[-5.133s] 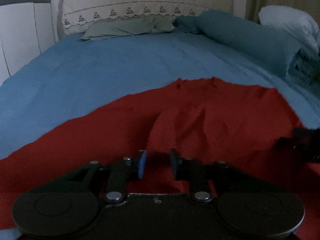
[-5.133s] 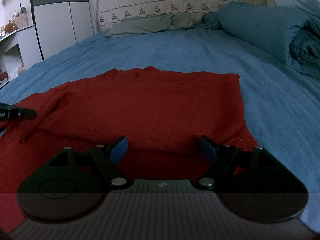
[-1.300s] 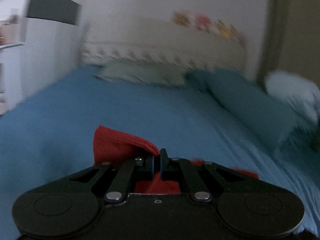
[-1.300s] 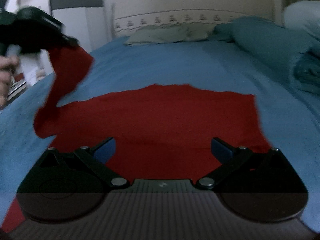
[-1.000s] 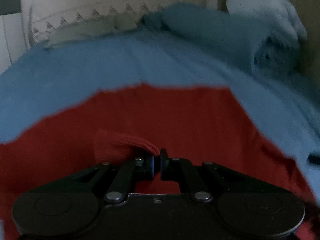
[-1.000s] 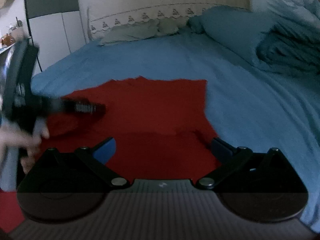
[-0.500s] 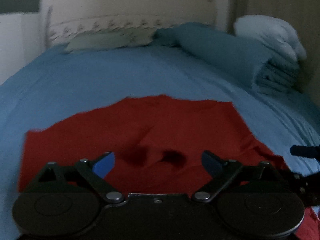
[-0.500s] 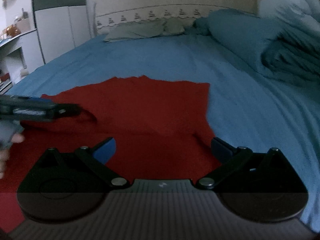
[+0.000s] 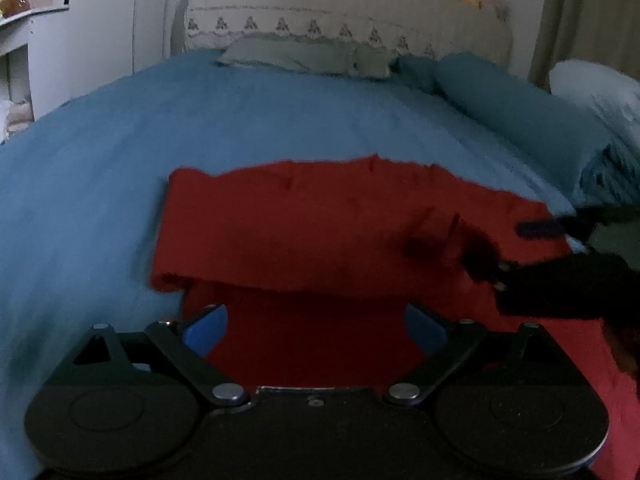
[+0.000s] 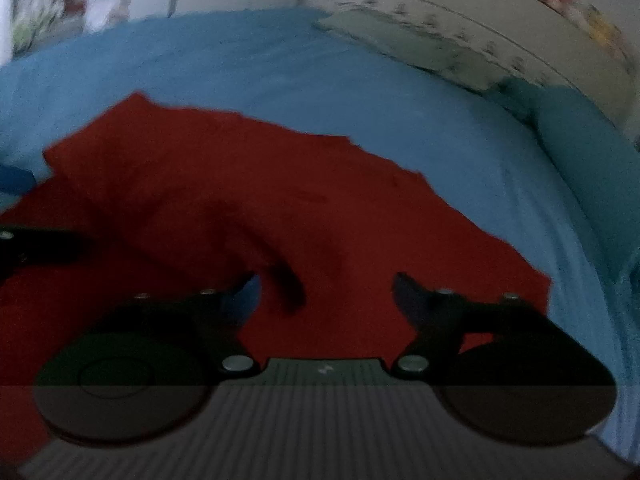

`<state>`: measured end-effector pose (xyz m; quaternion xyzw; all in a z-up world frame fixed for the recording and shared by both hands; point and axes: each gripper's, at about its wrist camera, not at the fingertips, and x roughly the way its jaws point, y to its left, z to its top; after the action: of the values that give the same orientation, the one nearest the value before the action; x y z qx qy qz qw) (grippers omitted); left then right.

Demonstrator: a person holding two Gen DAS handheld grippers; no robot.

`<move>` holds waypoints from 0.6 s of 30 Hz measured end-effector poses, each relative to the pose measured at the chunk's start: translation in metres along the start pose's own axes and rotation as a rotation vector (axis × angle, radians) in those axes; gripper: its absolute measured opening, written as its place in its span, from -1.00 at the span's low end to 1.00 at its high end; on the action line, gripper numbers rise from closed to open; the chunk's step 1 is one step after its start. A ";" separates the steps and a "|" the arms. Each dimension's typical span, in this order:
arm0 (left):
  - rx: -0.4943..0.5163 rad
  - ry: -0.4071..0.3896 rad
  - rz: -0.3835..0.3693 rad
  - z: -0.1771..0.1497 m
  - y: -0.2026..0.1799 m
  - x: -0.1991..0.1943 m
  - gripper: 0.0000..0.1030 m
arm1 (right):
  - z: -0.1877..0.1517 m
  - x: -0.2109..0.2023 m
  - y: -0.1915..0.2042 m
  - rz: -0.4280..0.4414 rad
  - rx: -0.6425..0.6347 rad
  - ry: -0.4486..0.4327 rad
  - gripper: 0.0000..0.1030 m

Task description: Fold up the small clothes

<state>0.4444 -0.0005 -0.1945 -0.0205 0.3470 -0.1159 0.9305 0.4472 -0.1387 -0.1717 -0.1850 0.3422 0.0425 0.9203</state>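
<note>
On the blue-sheeted bed (image 9: 100,168), the flat red knit garment (image 9: 320,220) fills mid-frame, long axis left-right. I hold my left tool (image 9: 316,330) and right tool (image 10: 326,294) spread, empty; its right edge lies nearer the right.

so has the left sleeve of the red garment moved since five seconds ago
Yes. The red garment's left sleeve, earlier spread over the blue bedsheet, now lies folded inward on the body.
</note>
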 end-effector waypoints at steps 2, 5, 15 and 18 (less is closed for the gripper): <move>-0.001 0.014 0.007 -0.003 0.007 0.001 0.89 | 0.007 0.013 0.011 0.002 -0.092 0.010 0.54; -0.020 0.026 -0.004 -0.006 0.012 0.003 0.89 | 0.012 0.023 0.029 -0.008 -0.227 0.002 0.49; -0.060 0.047 0.003 -0.013 0.026 0.001 0.89 | 0.046 0.020 0.008 -0.024 -0.178 -0.033 -0.59; -0.068 0.052 0.000 -0.014 0.025 0.001 0.89 | 0.060 0.013 -0.034 -0.066 0.014 -0.065 -0.59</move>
<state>0.4409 0.0244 -0.2083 -0.0491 0.3750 -0.1046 0.9198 0.5011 -0.1484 -0.1275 -0.1882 0.3060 0.0156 0.9331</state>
